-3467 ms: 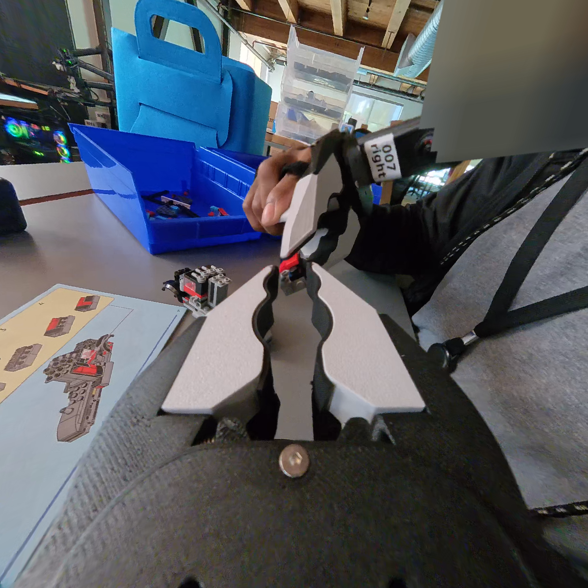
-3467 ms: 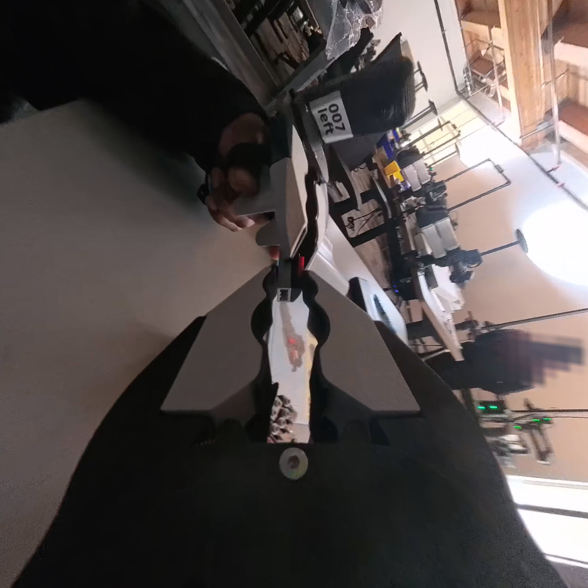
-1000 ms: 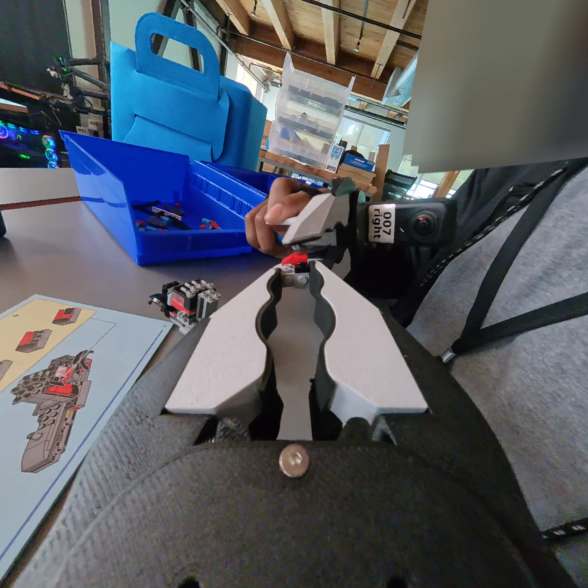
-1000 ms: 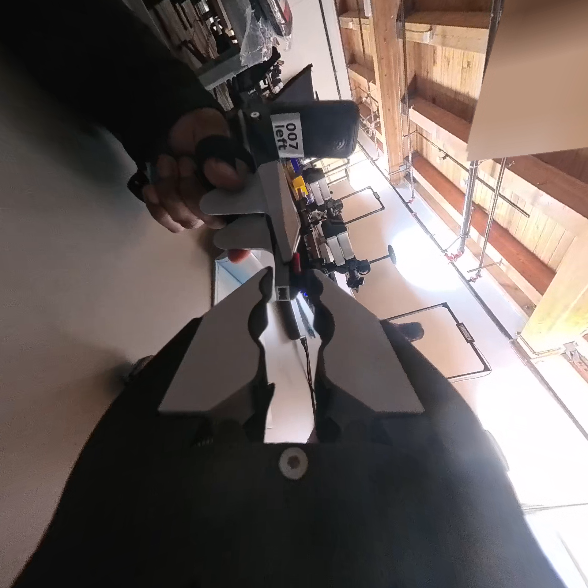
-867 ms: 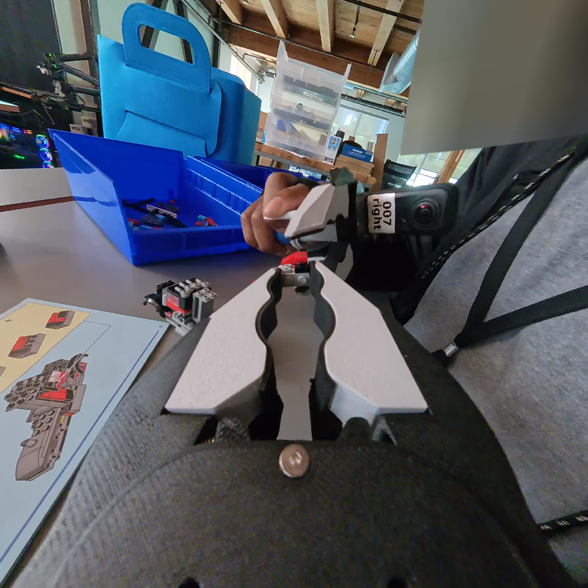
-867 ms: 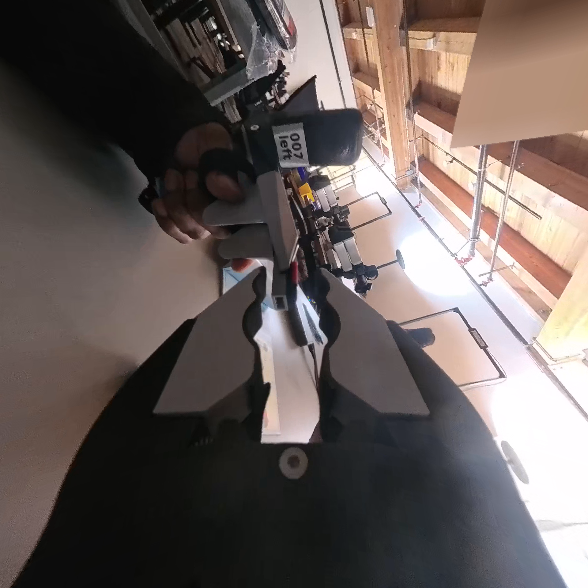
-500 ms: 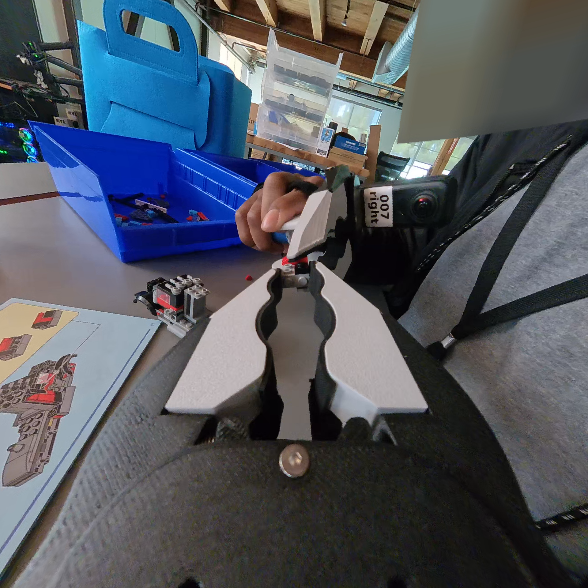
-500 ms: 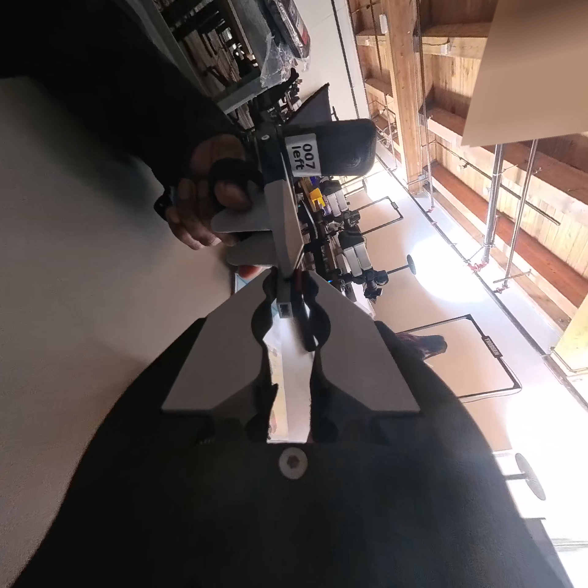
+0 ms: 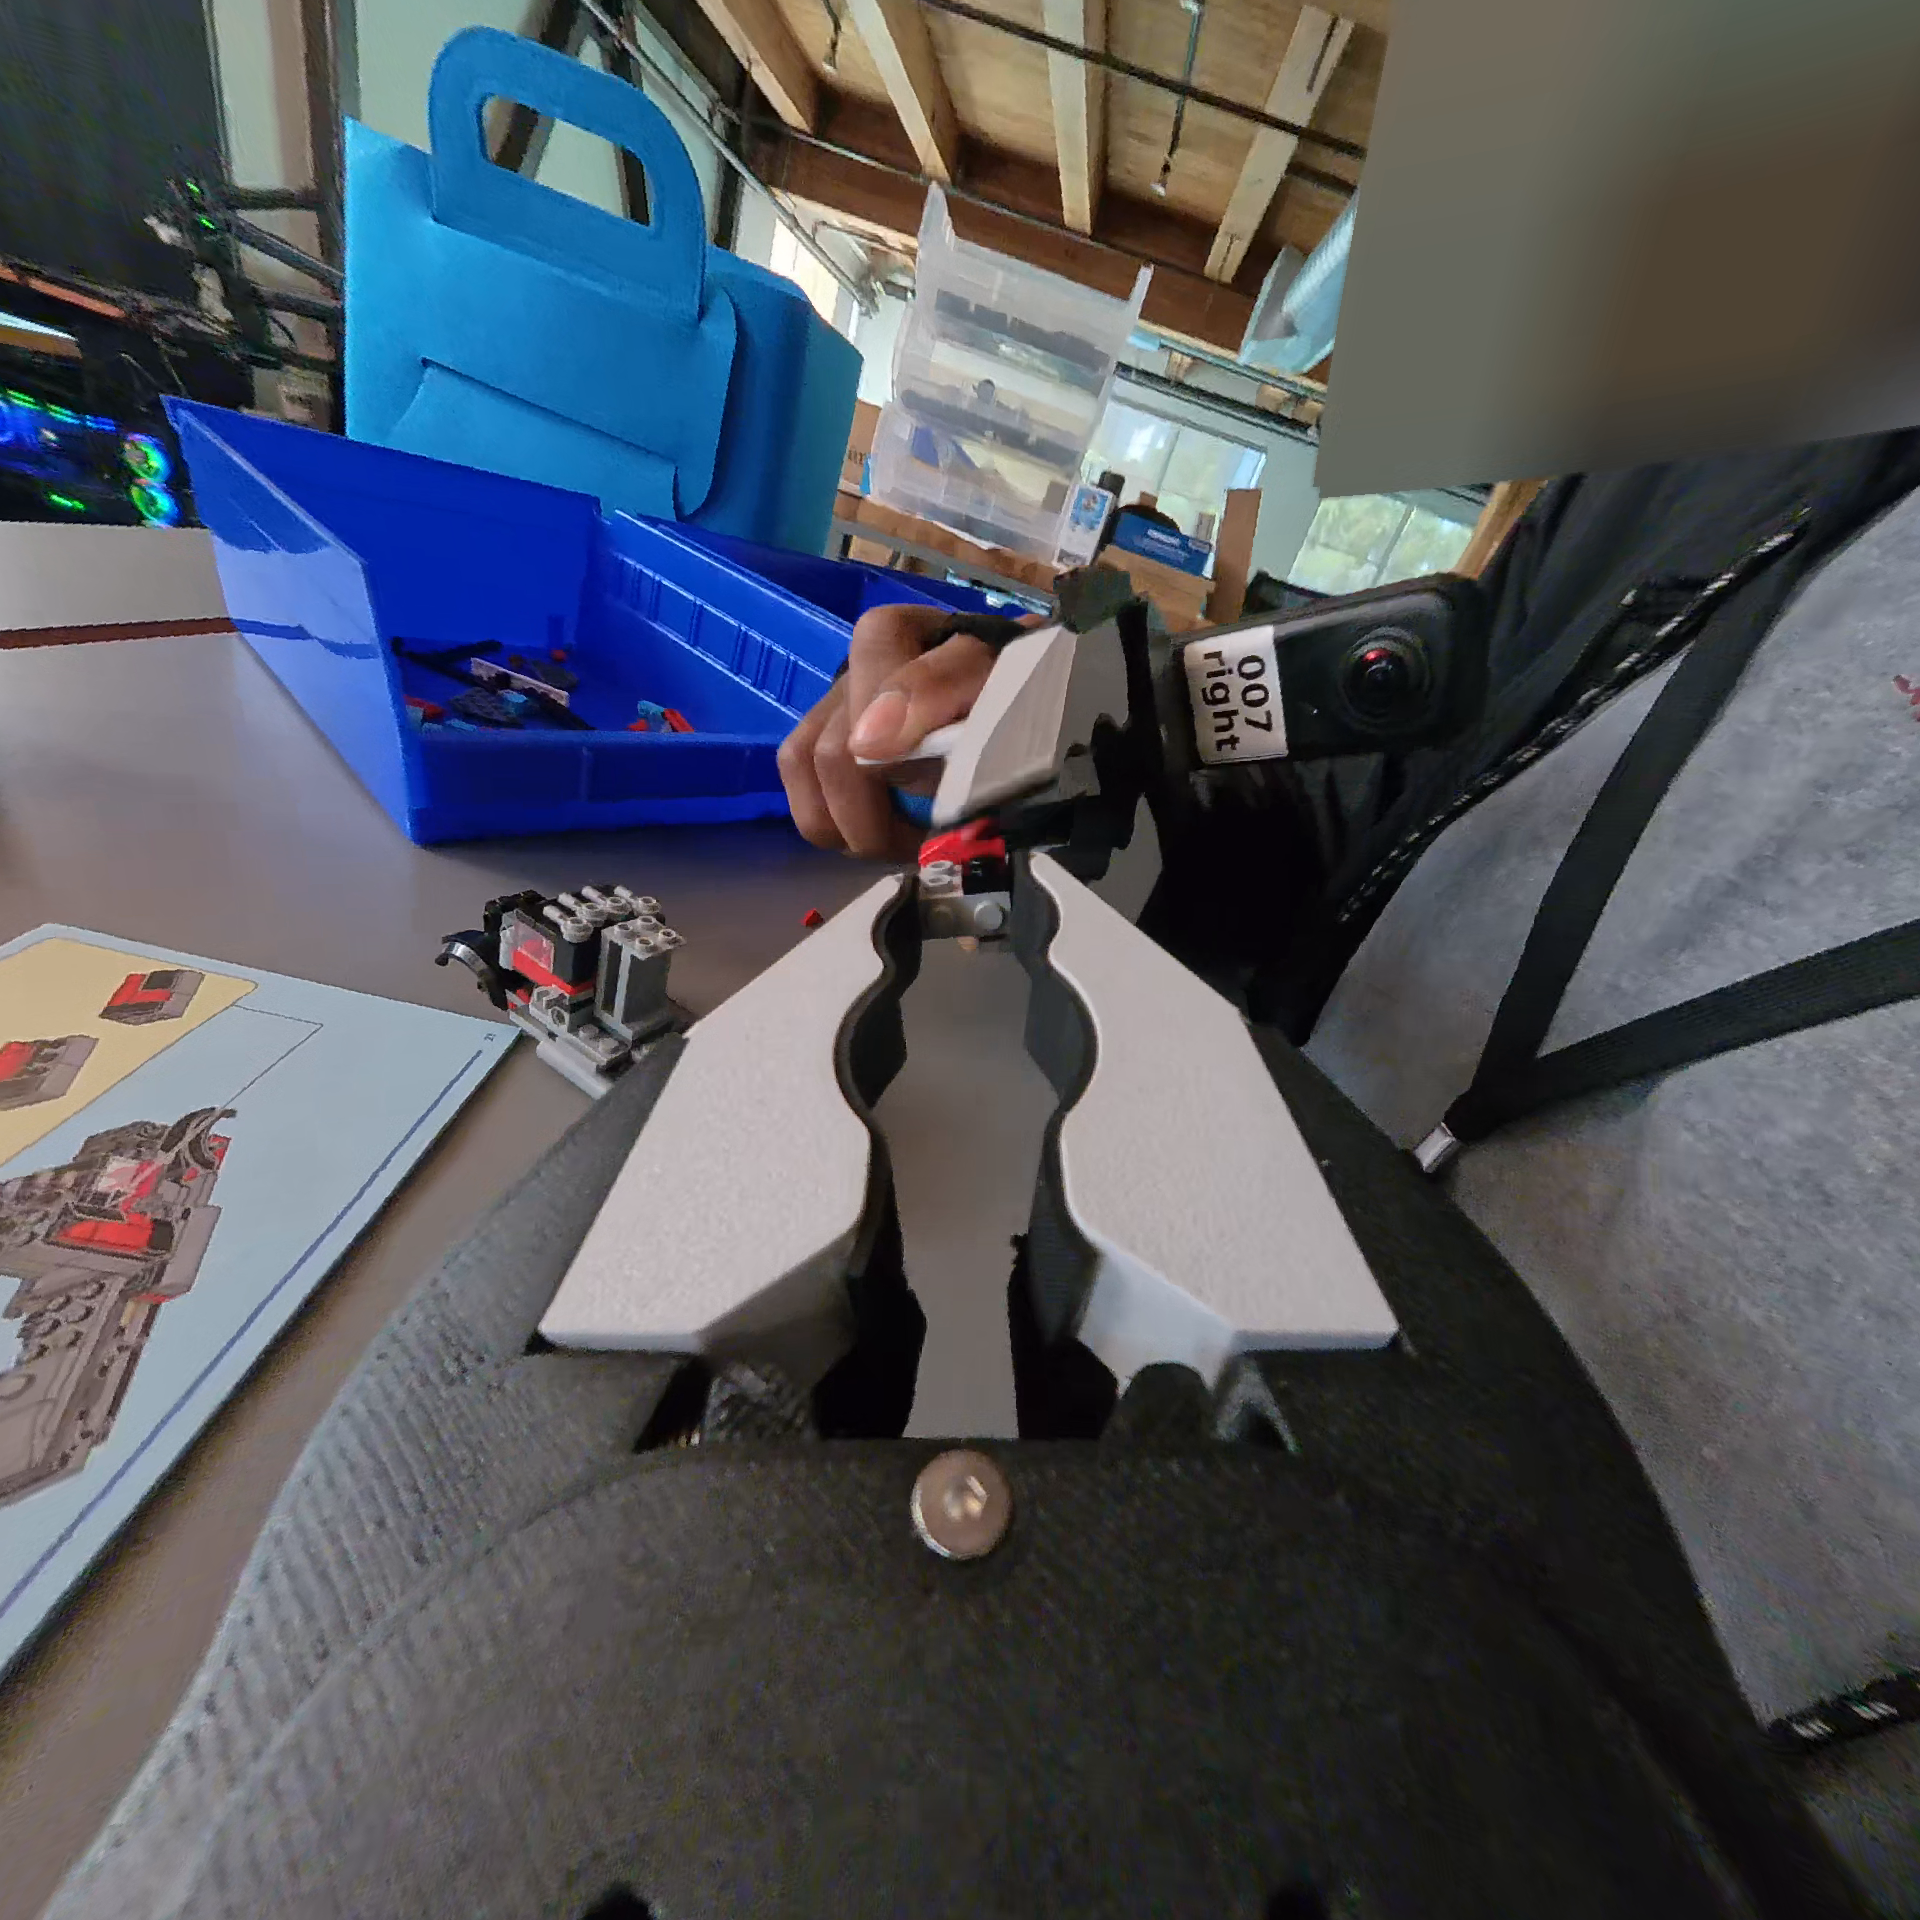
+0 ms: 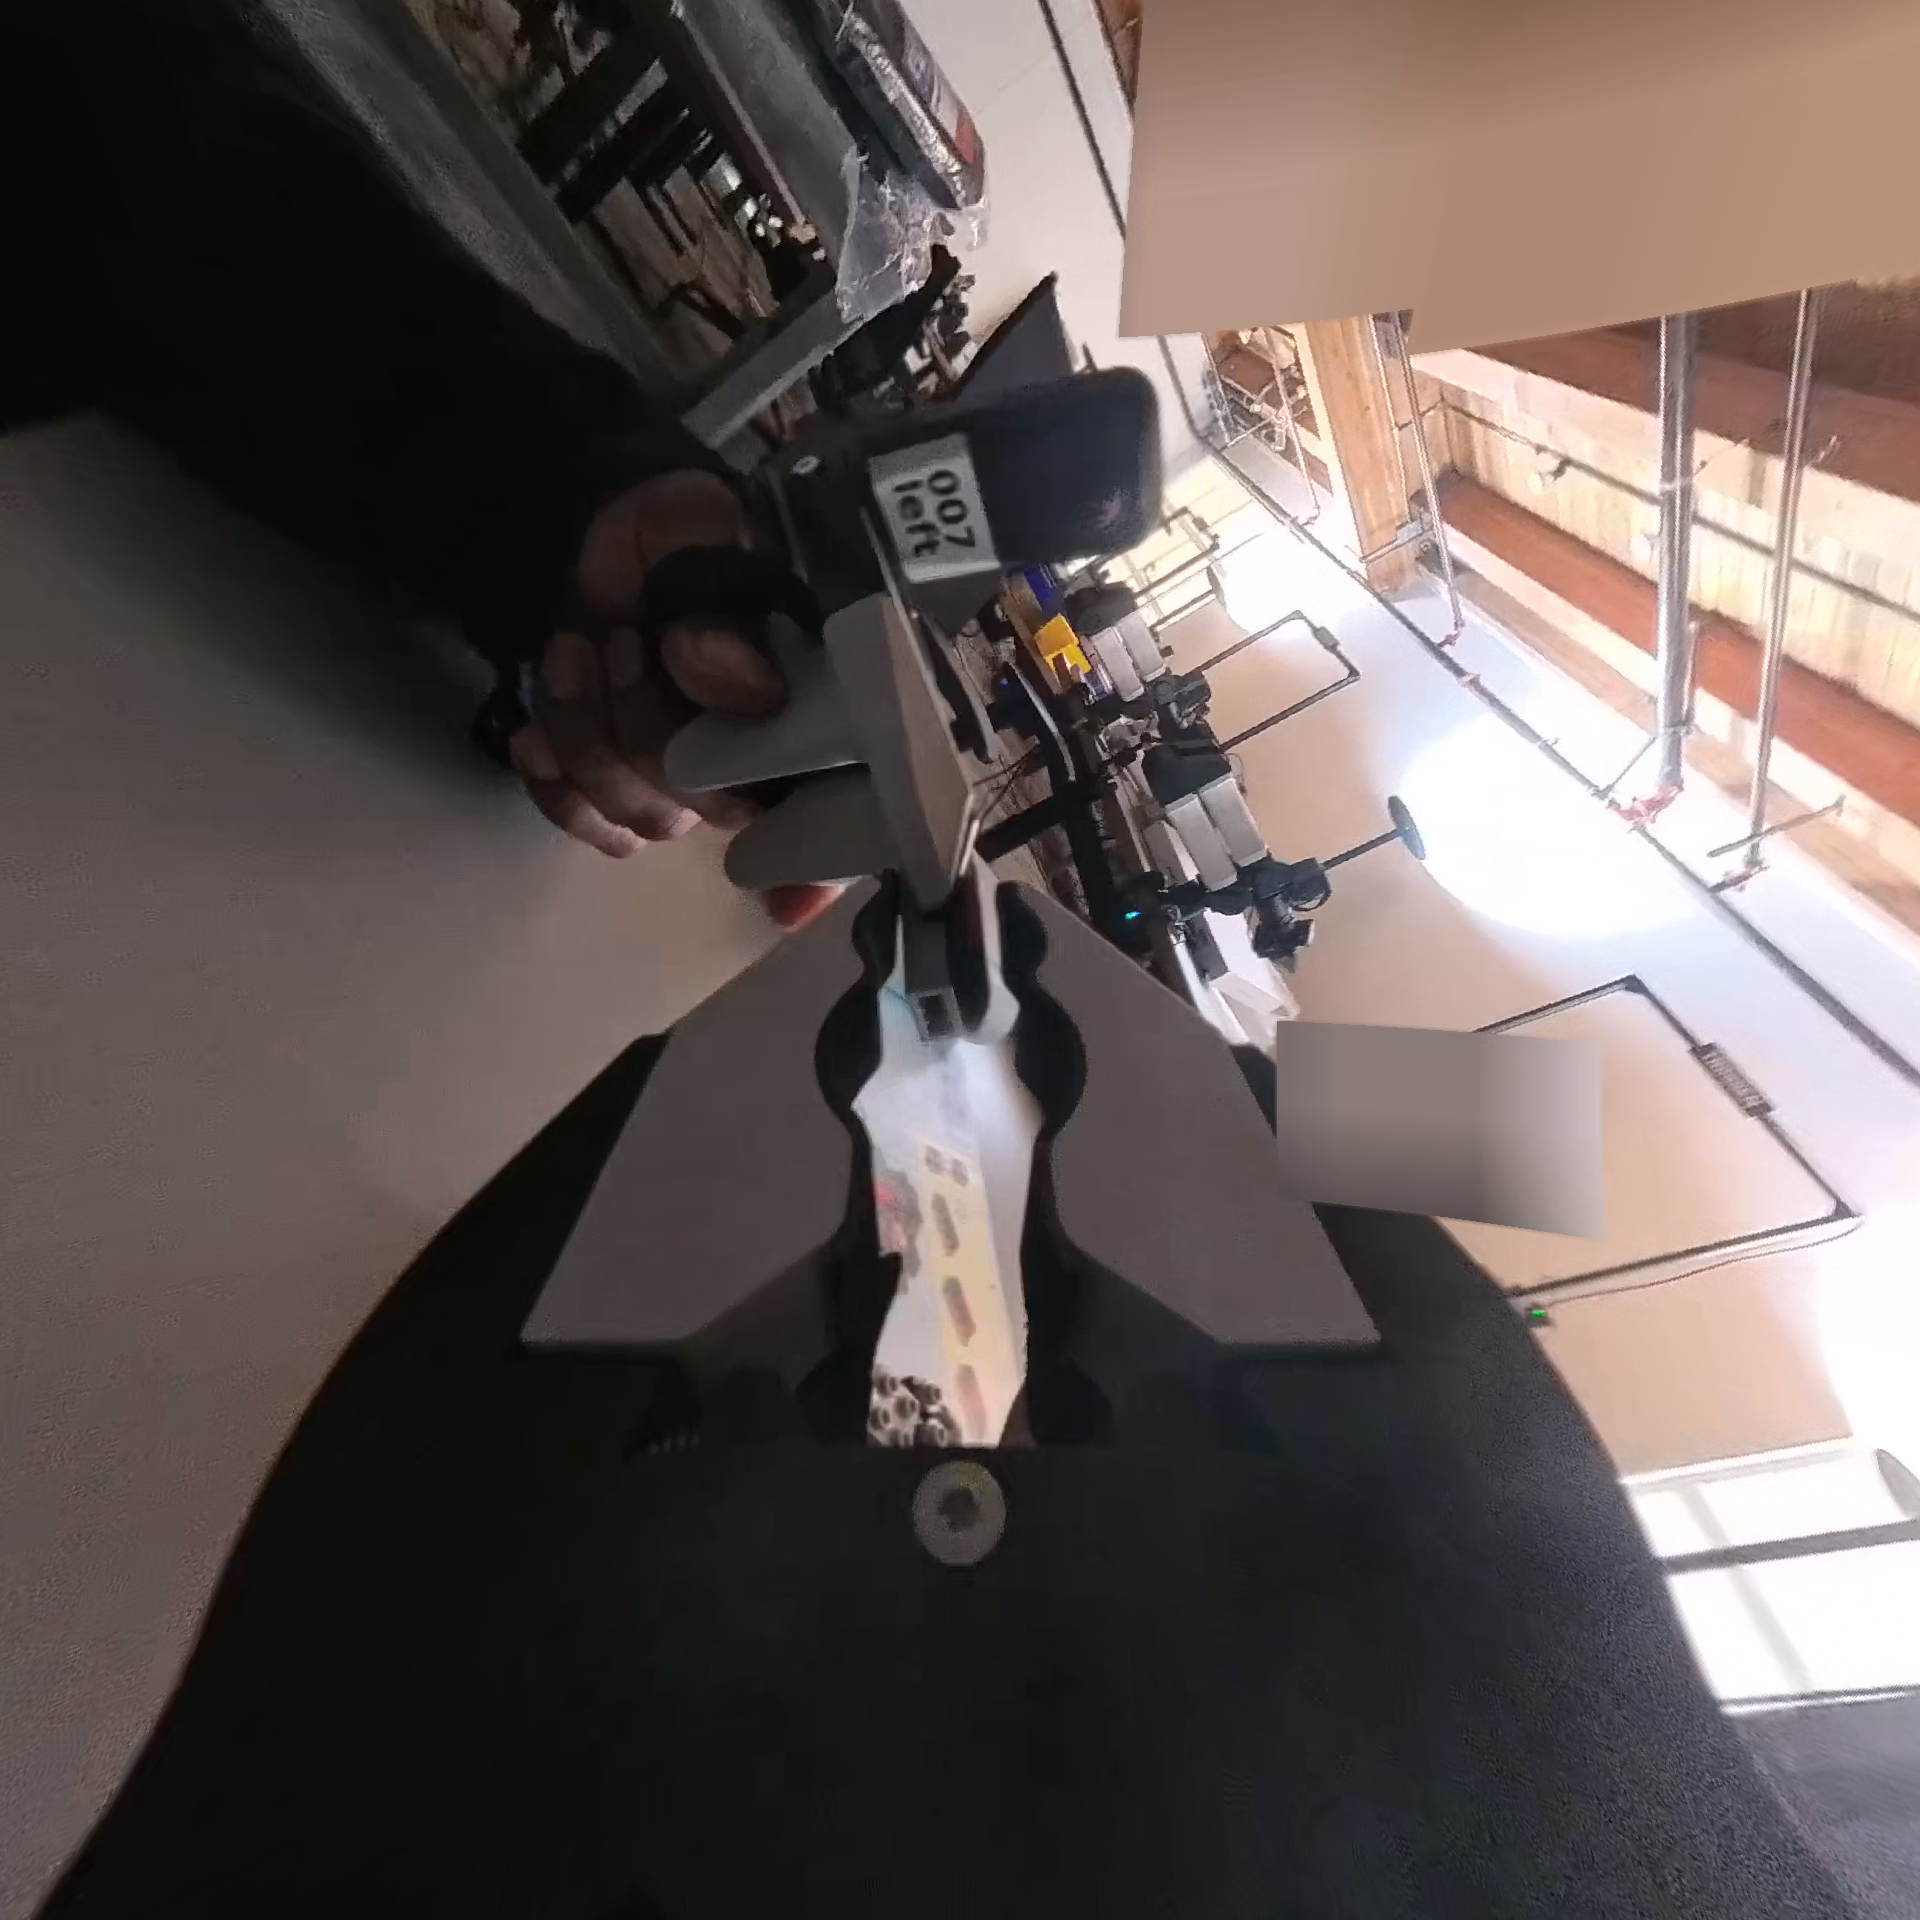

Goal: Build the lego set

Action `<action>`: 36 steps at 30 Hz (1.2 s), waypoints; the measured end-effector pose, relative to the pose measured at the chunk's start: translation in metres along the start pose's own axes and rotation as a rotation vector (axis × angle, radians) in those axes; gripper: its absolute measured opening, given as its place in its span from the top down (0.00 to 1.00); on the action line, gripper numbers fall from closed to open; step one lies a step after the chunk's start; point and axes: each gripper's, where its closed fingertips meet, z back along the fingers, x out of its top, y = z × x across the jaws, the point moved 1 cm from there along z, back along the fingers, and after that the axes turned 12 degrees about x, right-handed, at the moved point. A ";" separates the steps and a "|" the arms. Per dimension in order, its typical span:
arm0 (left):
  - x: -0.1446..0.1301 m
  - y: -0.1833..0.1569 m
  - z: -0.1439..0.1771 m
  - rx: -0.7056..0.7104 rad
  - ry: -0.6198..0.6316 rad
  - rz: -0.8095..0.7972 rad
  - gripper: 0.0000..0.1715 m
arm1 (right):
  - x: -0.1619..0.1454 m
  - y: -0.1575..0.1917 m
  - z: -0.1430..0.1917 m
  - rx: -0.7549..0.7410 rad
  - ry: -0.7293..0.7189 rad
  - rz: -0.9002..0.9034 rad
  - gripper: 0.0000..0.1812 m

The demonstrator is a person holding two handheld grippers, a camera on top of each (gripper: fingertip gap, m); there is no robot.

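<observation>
Grey-and-red sub-assembly (image 9: 961, 894) sits mid-frame, pinched by the left gripper (image 9: 964, 914); right gripper (image 10: 940, 971) is clamped on it too — looks like one steadies while the other presses; half-built model (image 9: 582, 977) waits left of centre by the instruction sheet (image 9: 208, 1122) for reference.

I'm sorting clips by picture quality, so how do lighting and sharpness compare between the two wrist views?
Left wrist view: evenly lit, sharp on the small grey-and-red lego piece, edges bowed. Right wrist view: rotated sideways, backlit, floor glare, dark gripper body.
</observation>
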 end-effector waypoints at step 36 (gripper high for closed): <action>-0.038 -0.025 -0.017 0.362 0.129 -0.114 0.90 | -0.163 0.072 0.151 0.008 0.617 -1.083 0.97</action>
